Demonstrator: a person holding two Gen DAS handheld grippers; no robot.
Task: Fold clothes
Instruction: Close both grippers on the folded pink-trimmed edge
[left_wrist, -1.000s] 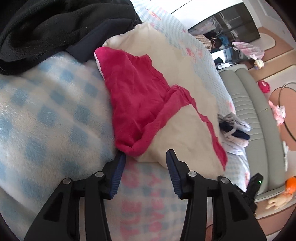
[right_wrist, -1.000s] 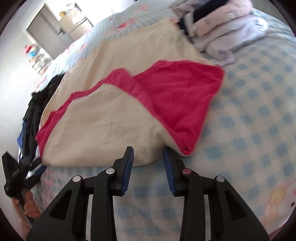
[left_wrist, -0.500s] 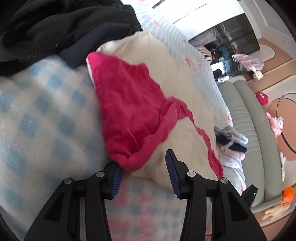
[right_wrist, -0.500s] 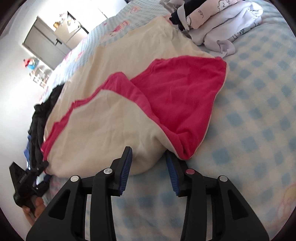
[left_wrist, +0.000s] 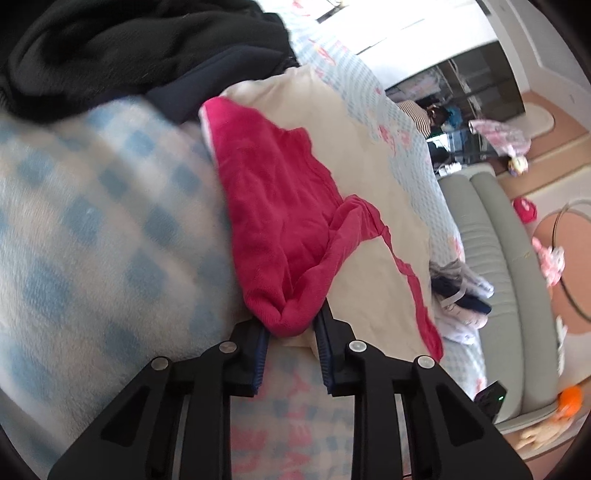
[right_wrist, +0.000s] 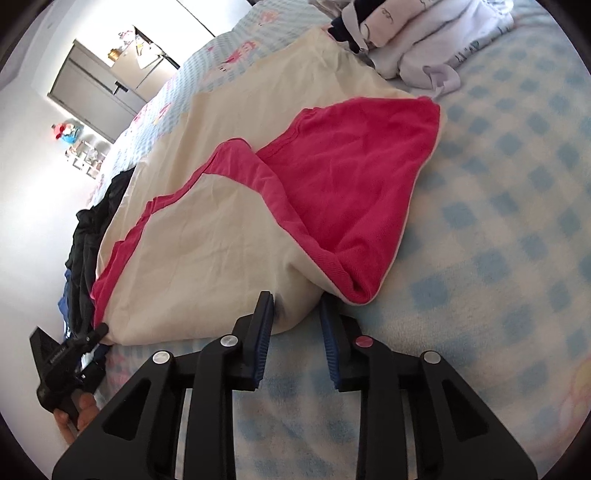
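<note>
A: Garment (left_wrist: 373, 206) first, from the left wrist view?
B: Cream with red trim, lying flat on the blue-checked blanket (left_wrist: 92, 229). The left gripper (left_wrist: 291, 332) is closing its jaws, and a bunched red corner sits between the pads, touching both.
A: Anything beside it?
B: Dark clothes (left_wrist: 140, 48) heaped at the far end.
A: Right wrist view?
B: The right gripper (right_wrist: 295, 314) is closing too, a cream fold of the same garment (right_wrist: 221, 240) between its pads. Folded pale clothes (right_wrist: 436, 37) lie near the far edge.
</note>
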